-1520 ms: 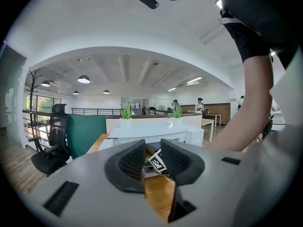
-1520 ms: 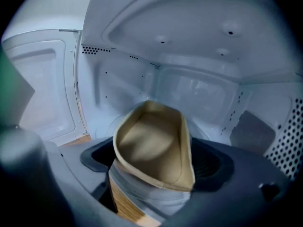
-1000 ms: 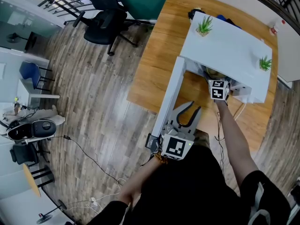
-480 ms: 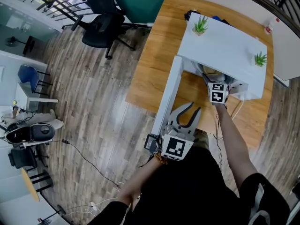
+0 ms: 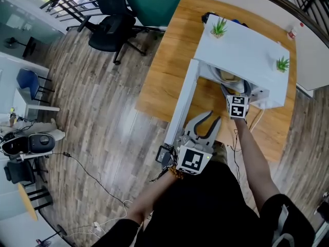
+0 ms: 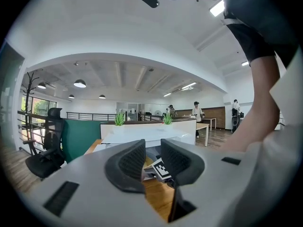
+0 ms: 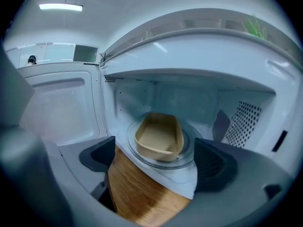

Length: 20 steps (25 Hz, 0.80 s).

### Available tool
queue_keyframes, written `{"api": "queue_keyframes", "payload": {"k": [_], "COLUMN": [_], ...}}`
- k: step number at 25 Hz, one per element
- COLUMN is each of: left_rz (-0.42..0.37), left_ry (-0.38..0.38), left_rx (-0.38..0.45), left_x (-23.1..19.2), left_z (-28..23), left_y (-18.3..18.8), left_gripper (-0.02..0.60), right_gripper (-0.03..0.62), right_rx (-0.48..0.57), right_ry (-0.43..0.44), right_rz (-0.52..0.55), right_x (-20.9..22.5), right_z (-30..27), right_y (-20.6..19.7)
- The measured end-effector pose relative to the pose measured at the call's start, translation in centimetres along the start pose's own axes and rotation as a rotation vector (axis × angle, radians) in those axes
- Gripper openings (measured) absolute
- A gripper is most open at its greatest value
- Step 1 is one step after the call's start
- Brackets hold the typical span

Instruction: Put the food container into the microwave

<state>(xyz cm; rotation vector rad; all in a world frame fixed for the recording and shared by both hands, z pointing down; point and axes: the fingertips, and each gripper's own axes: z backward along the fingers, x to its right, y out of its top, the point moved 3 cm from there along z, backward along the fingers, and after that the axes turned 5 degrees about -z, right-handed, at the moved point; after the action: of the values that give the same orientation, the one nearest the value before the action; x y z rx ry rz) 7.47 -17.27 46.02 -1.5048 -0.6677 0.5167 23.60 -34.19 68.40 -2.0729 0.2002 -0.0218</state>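
the food container (image 7: 159,135) was seated clear of the microwave (image 7: 189,56) walls, shown whole in the right gripper view only. the right hand-held gripper (image 7: 156,161) was set wide, empty, jaws just closed slightly.

Your microwave (image 7: 189,98) looks glossy white, with a clear glass plate (image 7: 184,151) under that matt tan container (image 7: 160,135). Smooth wood-grain desk (image 5: 169,60) shows at its 9 o'clock.
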Motion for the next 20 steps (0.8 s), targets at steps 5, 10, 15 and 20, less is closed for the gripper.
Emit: {"api": "queue_keyframes", "payload": {"k": [5, 10, 15, 20], "left_rz": [0.01, 0.033, 0.031, 0.042], "left_ry": [-0.024, -0.034, -0.053, -0.066], "left_rx": [0.013, 0.026, 0.03, 0.037], "left_x": [1.0, 1.4, 2.0, 2.3], "left_z": [-0.2, -0.1, 0.3, 0.5], "left_y": [0.4, 0.6, 1.0, 1.0], "left_gripper": [0.115, 0.115, 0.115, 0.115], "right_gripper": [0.517, 0.514, 0.497, 0.489], "right_rx": [0.003, 0.023, 0.069, 0.128], "right_ry": [0.055, 0.089, 0.125, 0.131], "right_rz": [0.014, 0.043, 0.044, 0.048], "right_x": [-0.3, -1.3, -2.3, -2.8], "right_z": [1.5, 3.1, 5.5, 8.3], "right_y": [-0.1, 0.7, 2.8, 4.8]}}
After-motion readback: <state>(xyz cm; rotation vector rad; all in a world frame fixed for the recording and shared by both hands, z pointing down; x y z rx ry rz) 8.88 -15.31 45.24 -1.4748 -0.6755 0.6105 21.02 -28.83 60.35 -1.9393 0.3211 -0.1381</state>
